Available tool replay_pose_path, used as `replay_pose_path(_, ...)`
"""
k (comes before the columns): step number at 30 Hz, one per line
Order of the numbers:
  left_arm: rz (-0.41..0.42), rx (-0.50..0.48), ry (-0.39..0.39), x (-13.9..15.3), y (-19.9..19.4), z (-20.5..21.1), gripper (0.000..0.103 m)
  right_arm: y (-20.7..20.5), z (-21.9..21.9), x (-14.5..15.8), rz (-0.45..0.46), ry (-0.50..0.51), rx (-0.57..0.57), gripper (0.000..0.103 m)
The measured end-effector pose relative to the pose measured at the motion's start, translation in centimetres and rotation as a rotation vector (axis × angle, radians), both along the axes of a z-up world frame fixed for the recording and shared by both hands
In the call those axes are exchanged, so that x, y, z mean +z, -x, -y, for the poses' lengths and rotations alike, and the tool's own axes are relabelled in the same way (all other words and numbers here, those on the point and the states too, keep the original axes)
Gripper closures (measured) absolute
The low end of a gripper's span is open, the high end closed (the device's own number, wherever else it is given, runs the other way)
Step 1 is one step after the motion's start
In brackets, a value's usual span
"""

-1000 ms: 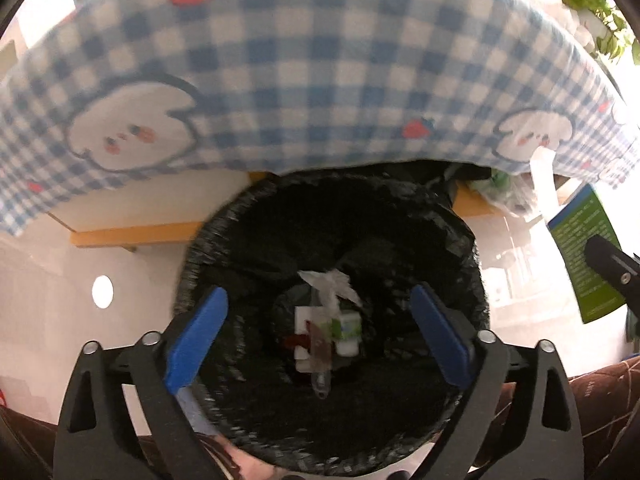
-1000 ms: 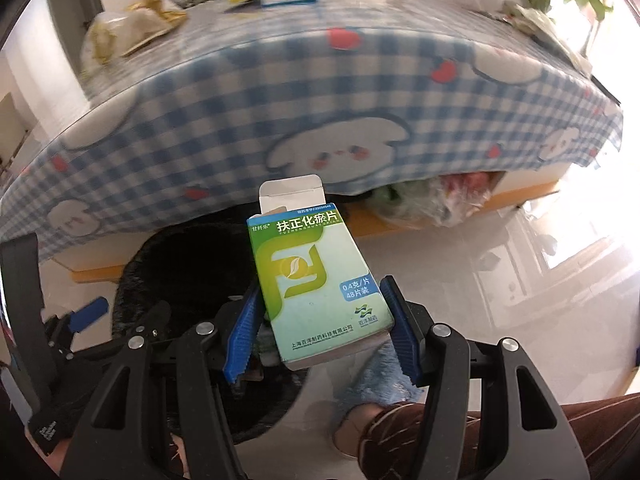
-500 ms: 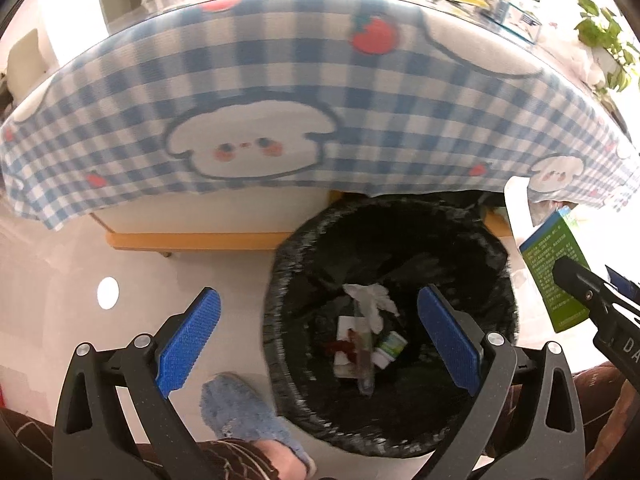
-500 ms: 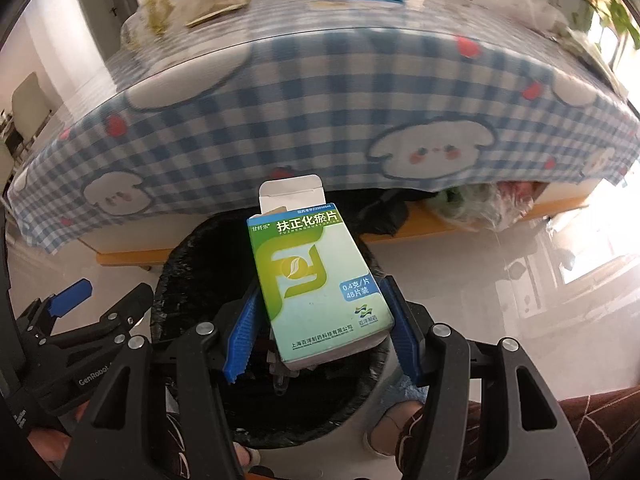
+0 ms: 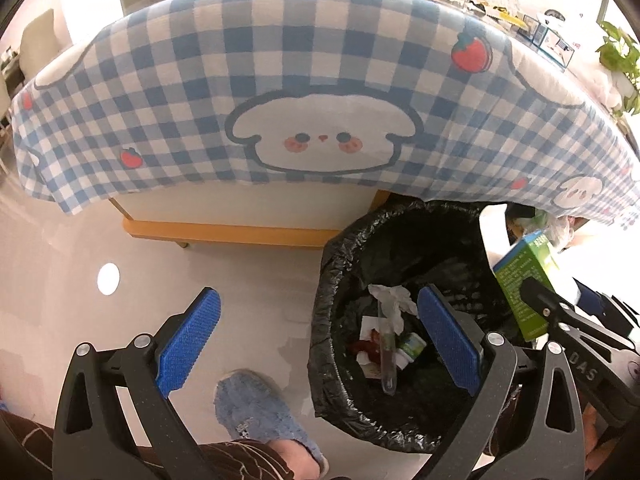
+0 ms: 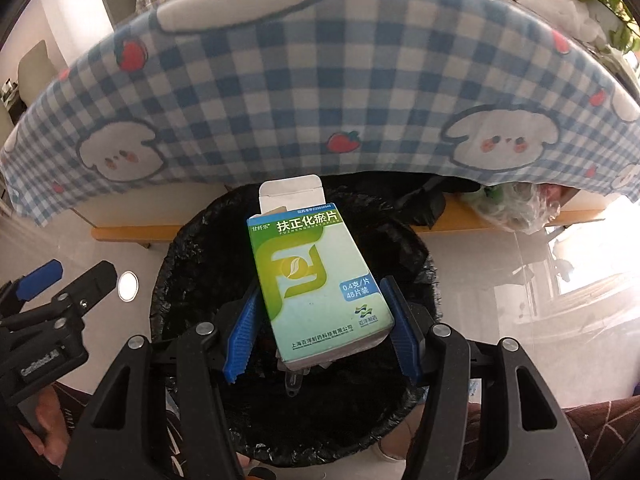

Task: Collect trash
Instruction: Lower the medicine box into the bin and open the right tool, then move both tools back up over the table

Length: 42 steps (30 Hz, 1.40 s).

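R claw (image 6: 320, 328): clamped on box (image 6: 316, 284), pads pressing both long sides; ctr of right wrist frame.
Box: green/white, top flap open, held above bin (image 6: 188, 280) mouth; also seen at right edge of left wrist frame.
L claw (image 5: 320, 340): wide open, nothing btwn pads; lower ctr of left wrist frame, over floor (image 5: 240, 280) & bin's left rim.
Bin: black liner, below cloth (image 5: 280, 80) edge; tissue (image 5: 392, 304), tube (image 5: 387, 356), small scraps inside.
Slipper (image 5: 260, 412): blue, bottom ctr, left of bin.
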State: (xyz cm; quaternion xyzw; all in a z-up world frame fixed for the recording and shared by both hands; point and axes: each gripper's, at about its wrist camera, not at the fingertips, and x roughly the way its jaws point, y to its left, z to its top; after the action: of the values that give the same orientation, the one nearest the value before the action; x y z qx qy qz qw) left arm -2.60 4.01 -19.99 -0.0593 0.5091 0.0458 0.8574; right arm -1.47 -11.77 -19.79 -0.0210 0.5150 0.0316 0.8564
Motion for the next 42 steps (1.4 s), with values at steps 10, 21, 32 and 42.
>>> replay_pose_path(10, -0.022, 0.025, 0.003, -1.3, 0.0, -1.3, 0.006, -0.5, -2.0, -2.1, -0.019, 0.021, 0.034, 0.047)
replay_pose_path(21, -0.002, 0.018, -0.013, 0.3, 0.0, -1.0, 0.006, -0.2, -2.0, 0.1, 0.062, 0.057, 0.045, 0.018)
replay_pose_path(32, 0.065, 0.028, 0.007, 5.9, 0.4, -1.3, 0.006, 0.0, 0.3, 5.8, 0.152, 0.01, 0.017, 0.008)
replay_pose_path(42, 0.102, 0.025, 0.014, 10.2, 1.1, -1.5, 0.006, 0.0, 0.7, 10.1, 0.23, 0.023, 0.034, 0.008)
